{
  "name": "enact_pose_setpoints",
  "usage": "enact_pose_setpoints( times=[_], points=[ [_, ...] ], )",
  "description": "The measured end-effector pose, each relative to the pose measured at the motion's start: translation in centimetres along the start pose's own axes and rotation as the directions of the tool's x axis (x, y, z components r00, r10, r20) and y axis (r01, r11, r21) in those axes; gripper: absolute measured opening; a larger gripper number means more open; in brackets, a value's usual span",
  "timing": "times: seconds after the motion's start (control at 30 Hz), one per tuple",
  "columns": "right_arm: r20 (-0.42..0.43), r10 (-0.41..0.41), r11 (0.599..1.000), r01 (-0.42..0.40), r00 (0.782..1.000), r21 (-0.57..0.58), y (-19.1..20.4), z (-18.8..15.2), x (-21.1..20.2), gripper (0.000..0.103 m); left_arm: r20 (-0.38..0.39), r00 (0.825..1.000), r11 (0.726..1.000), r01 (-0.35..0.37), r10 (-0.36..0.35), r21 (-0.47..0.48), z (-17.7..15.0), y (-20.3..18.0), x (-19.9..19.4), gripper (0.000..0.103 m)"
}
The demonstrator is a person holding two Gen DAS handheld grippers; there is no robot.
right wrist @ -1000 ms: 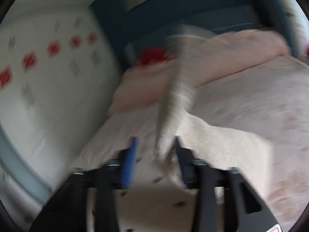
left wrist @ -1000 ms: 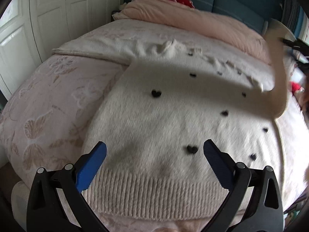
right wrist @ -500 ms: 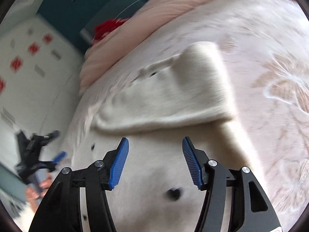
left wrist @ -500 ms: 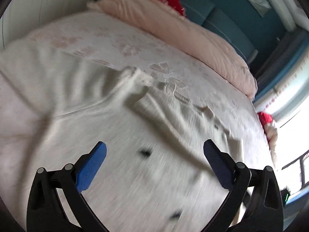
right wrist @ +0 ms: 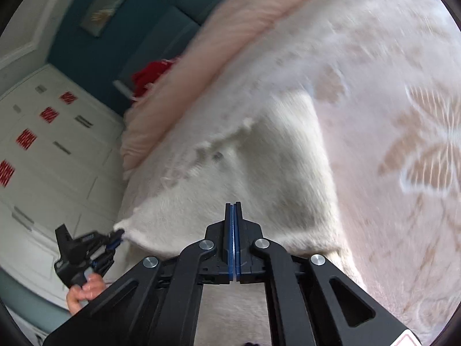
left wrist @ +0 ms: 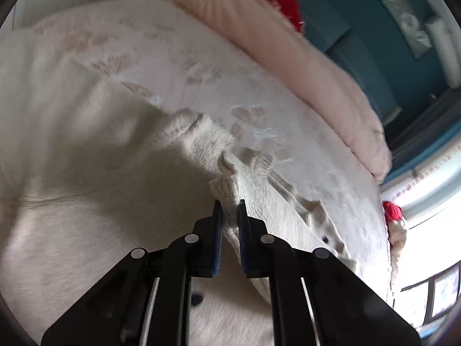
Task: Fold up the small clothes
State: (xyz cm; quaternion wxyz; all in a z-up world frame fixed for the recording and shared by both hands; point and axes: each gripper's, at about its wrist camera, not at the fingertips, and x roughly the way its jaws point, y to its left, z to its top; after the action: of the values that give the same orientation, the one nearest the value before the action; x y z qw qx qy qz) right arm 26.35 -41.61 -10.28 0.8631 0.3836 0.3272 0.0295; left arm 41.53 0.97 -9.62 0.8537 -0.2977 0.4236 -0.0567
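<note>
A fluffy cream sweater [left wrist: 115, 196] with small black hearts lies on the bed. My left gripper [left wrist: 229, 204] is shut on a ribbed edge of the sweater [left wrist: 227, 190] near the collar. In the right wrist view the left gripper [right wrist: 115, 238] pinches a corner of the sweater [right wrist: 245, 178] at the left. My right gripper [right wrist: 234, 206] is shut, jaws pressed together above the sweater's folded part; I see no cloth between them.
A pink-white floral bedspread [right wrist: 403, 144] covers the bed. A pink pillow [left wrist: 288, 52] and a red garment [left wrist: 282, 3] lie at the headboard. White wardrobe doors [right wrist: 43, 150] stand beside the bed. A window [left wrist: 432, 245] is at the right.
My left gripper moved forward to the collar area and closed on the sweater's edge. My right gripper, open half a second ago, has shut.
</note>
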Motion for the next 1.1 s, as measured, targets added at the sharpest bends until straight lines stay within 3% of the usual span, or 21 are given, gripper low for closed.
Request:
enact_pose_setpoints(
  times=[0.07,0.1,0.17,0.23,0.37,0.4,0.47,0.6,0.63,0.7,0.73,0.8,0.87,0.97,1.1],
  points=[
    [-0.007,-0.04,0.999,0.039,0.999,-0.032,-0.5,-0.3,-0.3,0.002,0.011,0.999,0.999,-0.036,0.036,0.018,-1.1,1.4,-0.9,0.009],
    [-0.055,-0.098,0.995,0.097,0.994,-0.027,-1.7,-0.4,0.9,0.002,0.002,0.998,0.998,-0.064,0.064,0.022,-1.5,2.4,-0.5,0.009],
    [-0.108,-0.151,0.987,0.155,0.983,0.031,-3.5,-1.1,1.8,0.002,-0.054,0.99,0.991,-0.13,0.131,0.015,-2.8,4.3,1.4,0.01],
    [-0.069,-0.107,0.993,0.11,0.992,0.045,-2.9,-1.4,0.3,0.002,-0.031,0.995,0.996,-0.095,0.095,-0.002,-3.6,5.3,1.9,0.011],
    [-0.065,-0.125,0.987,0.117,0.99,-0.113,0.4,-1.2,0.2,0.004,0.012,0.992,0.991,-0.124,0.124,0.058,-4.1,4.3,2.2,0.012],
    [-0.084,-0.174,0.975,0.16,0.981,-0.155,0.4,-1.1,1.5,0.004,0.019,0.992,0.989,-0.128,0.127,0.069,-4.2,4.2,2.4,0.012],
    [-0.148,-0.301,0.942,0.27,0.942,-0.2,-0.8,-1.5,4.0,0.0,0.041,0.991,0.987,-0.129,0.126,0.095,-4.7,4.1,2.5,0.013],
    [-0.028,-0.301,0.933,0.288,0.953,-0.217,2.3,-1.1,2.3,0.002,0.072,0.993,0.991,-0.099,0.093,0.086,-5.2,4.8,2.3,0.013],
    [0.002,-0.321,0.918,0.311,0.947,-0.247,2.7,-1.7,2.3,0.003,0.074,0.994,0.993,-0.088,0.082,0.078,-5.2,5.4,1.9,0.014],
    [-0.027,-0.421,0.869,0.395,0.907,-0.3,1.8,-3.8,3.9,0.002,0.075,0.997,0.999,-0.036,0.034,0.031,-5.1,6.2,1.1,0.015],
    [0.024,-0.42,0.859,0.406,0.907,-0.312,2.2,-4.5,3.4,0.002,0.073,0.997,1.0,-0.024,0.023,0.006,-5.0,6.6,0.6,0.018],
    [0.072,-0.463,0.811,0.454,0.884,-0.369,3.6,-4.8,3.2,0.004,0.1,0.994,0.998,-0.036,0.041,-0.05,-4.5,7.9,-2.0,0.029],
    [0.113,-0.508,0.756,0.504,0.854,-0.418,4.2,-5.8,3.9,0.006,0.165,0.986,0.994,-0.022,0.039,-0.105,-3.4,10.4,-5.6,0.061],
    [0.149,-0.537,0.712,0.541,0.83,-0.447,4.9,-6.5,4.4,0.006,0.245,0.962,0.975,-0.072,0.123,-0.209,0.2,16.2,-10.4,0.077],
    [0.179,-0.538,0.699,0.555,0.824,-0.451,4.5,-7.4,4.9,0.006,0.284,0.903,0.909,-0.21,0.322,-0.36,7.3,25.2,-13.9,0.079]
  ],
)
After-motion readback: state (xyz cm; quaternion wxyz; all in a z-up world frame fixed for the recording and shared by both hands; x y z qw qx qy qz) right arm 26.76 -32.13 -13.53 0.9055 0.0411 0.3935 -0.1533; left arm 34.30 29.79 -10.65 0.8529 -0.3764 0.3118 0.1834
